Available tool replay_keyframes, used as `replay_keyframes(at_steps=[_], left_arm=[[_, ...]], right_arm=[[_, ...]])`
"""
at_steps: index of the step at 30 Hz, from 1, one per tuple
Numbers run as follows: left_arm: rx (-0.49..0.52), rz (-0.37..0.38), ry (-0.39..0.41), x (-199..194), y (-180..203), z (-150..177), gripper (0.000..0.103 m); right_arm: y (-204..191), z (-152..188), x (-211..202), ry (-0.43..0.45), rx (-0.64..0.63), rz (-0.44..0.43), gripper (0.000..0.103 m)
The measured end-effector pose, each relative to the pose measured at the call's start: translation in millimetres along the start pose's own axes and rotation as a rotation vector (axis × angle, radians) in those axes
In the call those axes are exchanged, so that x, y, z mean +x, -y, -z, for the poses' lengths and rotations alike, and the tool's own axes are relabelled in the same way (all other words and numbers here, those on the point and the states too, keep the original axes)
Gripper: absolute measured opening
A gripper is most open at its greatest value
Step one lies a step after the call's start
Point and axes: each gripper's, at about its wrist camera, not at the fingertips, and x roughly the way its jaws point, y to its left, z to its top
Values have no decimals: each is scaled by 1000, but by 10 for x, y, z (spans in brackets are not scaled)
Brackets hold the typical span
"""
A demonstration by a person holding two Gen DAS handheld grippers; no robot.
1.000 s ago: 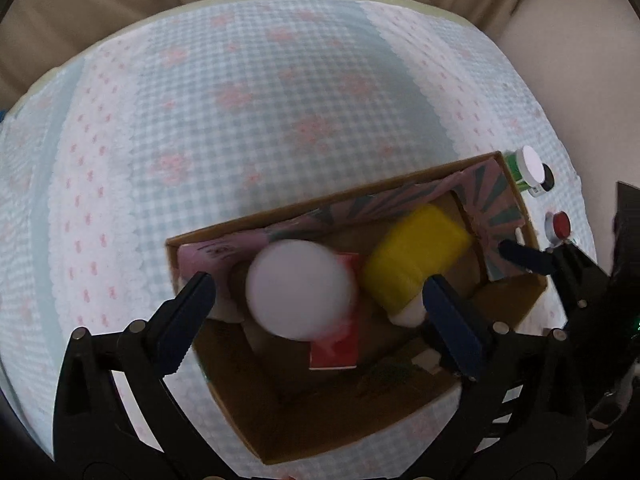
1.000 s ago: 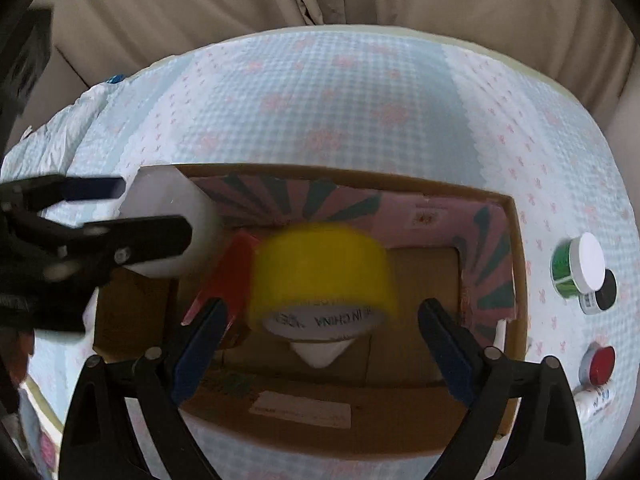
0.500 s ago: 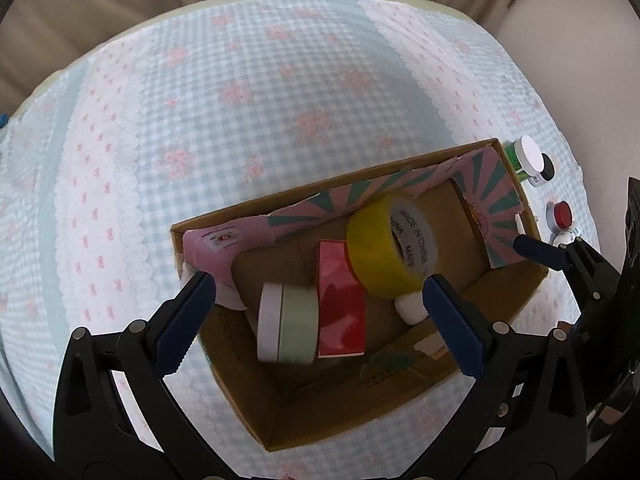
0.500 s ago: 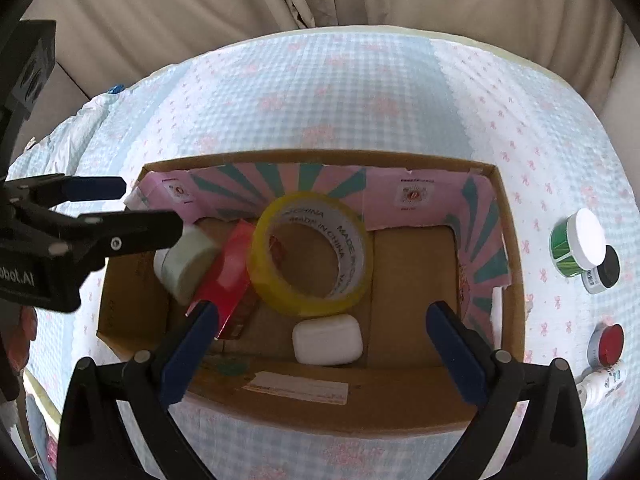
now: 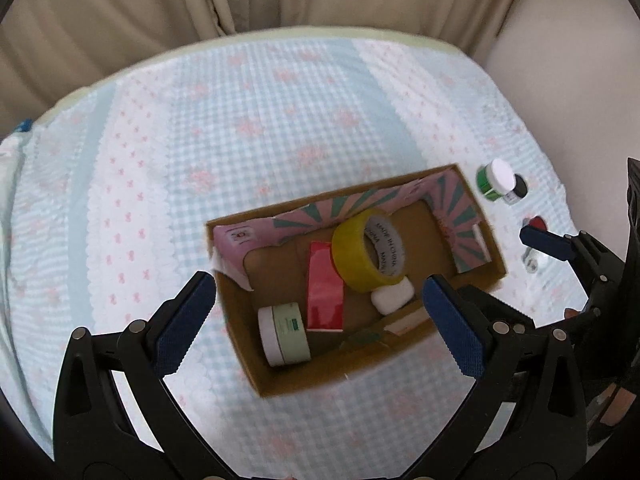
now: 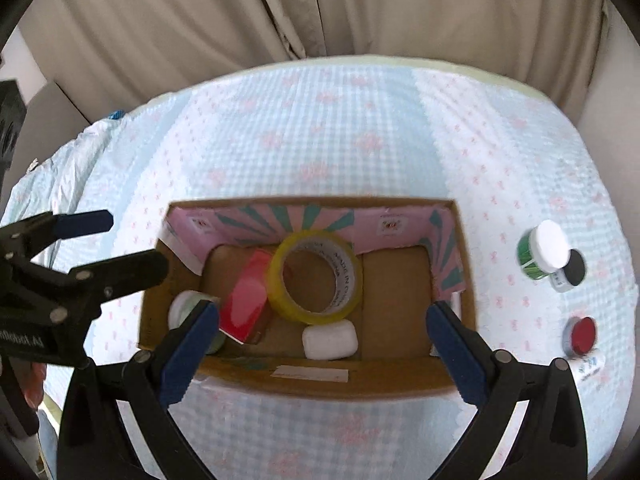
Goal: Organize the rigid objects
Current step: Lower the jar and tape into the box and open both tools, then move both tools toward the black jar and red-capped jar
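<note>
Both claws have pulled back, spread empty above the tape roll [image 6: 316, 276] and jar [image 5: 285, 334] in the box [image 6: 320, 380].

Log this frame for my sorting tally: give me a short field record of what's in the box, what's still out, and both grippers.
box: cardboard, open top, on the checked cloth
in box: tape roll, red carton, white case, cream jar
out, right of box: green jar, black-lid jar, red-lid jar
left gripper: open, empty, above box
right gripper: open, empty, above box
</note>
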Motion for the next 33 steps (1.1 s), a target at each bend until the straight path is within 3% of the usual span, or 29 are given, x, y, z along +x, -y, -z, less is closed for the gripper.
replay_keyframes(at_steps=[9,15,24,33], left_arm=[[-69,-44,128,-1243,67,262,103],[-44,-94,209,-1750,177,499,103],[-17,-17,242,-1886,594,529,103],[73,-33,261,-1751,1569,290,103]], right_arm=[[-206,-8,-948,23,-53,73,103],[-199,106,-1517,63,0,90,103],[110,318,-2130,95,74,168,103],[994,559,-2503,129,182,213,103]])
